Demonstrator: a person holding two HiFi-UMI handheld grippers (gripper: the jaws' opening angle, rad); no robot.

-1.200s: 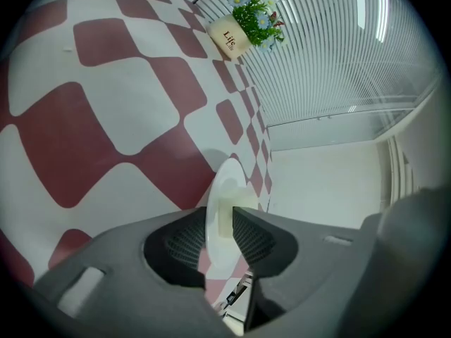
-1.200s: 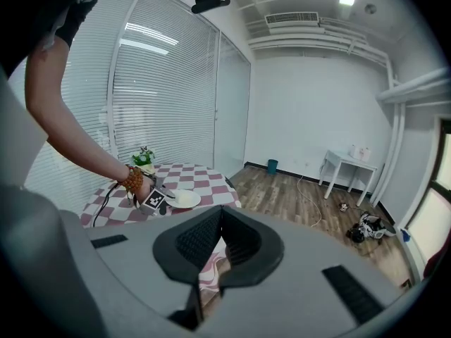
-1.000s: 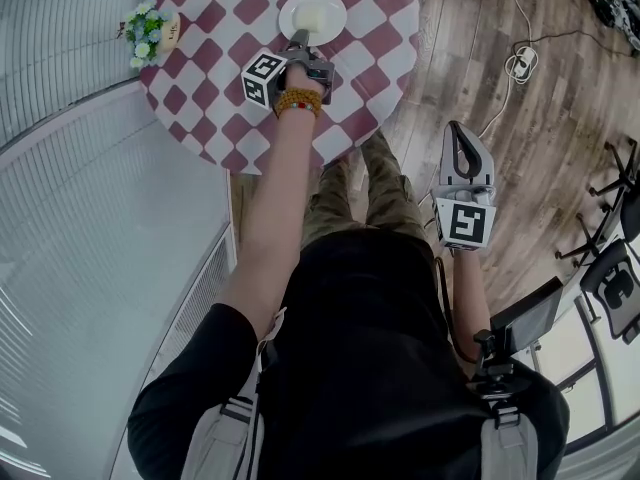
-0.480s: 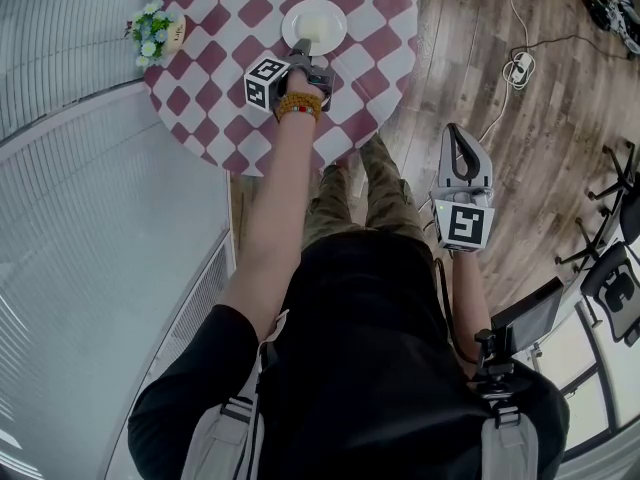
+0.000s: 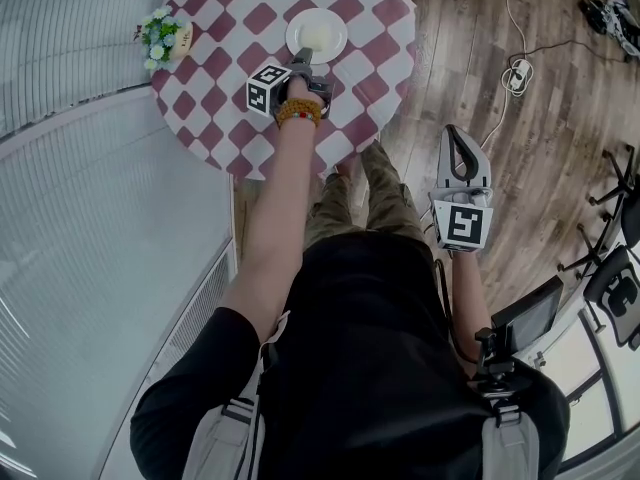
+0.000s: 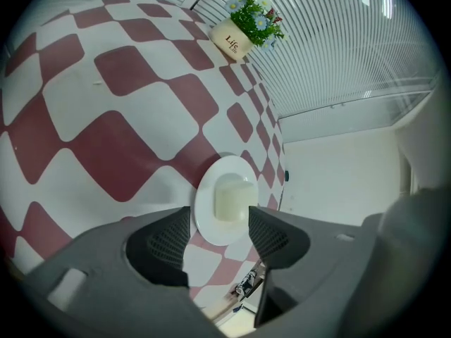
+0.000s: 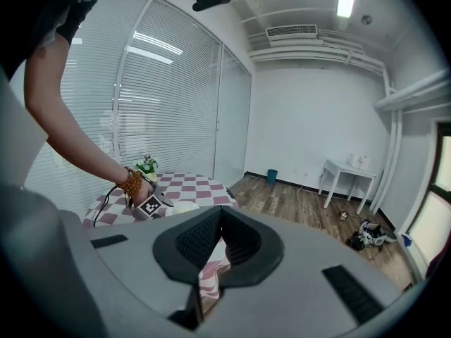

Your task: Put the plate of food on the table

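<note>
A white plate (image 5: 316, 35) with a pale block of food (image 6: 234, 199) rests flat on the round red-and-white checked table (image 5: 370, 88). My left gripper (image 5: 301, 61) sits just at the plate's near rim. In the left gripper view the plate (image 6: 224, 224) shows in the gap of the left gripper (image 6: 218, 225); its jaws are opening and the pads stand clear of the rim. My right gripper (image 5: 459, 150) hangs at my side over the wooden floor, away from the table. In its own view the right gripper (image 7: 220, 215) has its jaws together on nothing.
A small pot of flowers (image 5: 160, 36) stands at the table's left edge, by the blinds. Cables and a power strip (image 5: 520, 63) lie on the wooden floor to the right. Office chairs (image 5: 620, 268) stand at the far right. A small white side table (image 7: 345, 171) is against the far wall.
The left gripper's jaws have spread apart and come off the plate's rim. The plate stays on the table. The right gripper has not moved.
</note>
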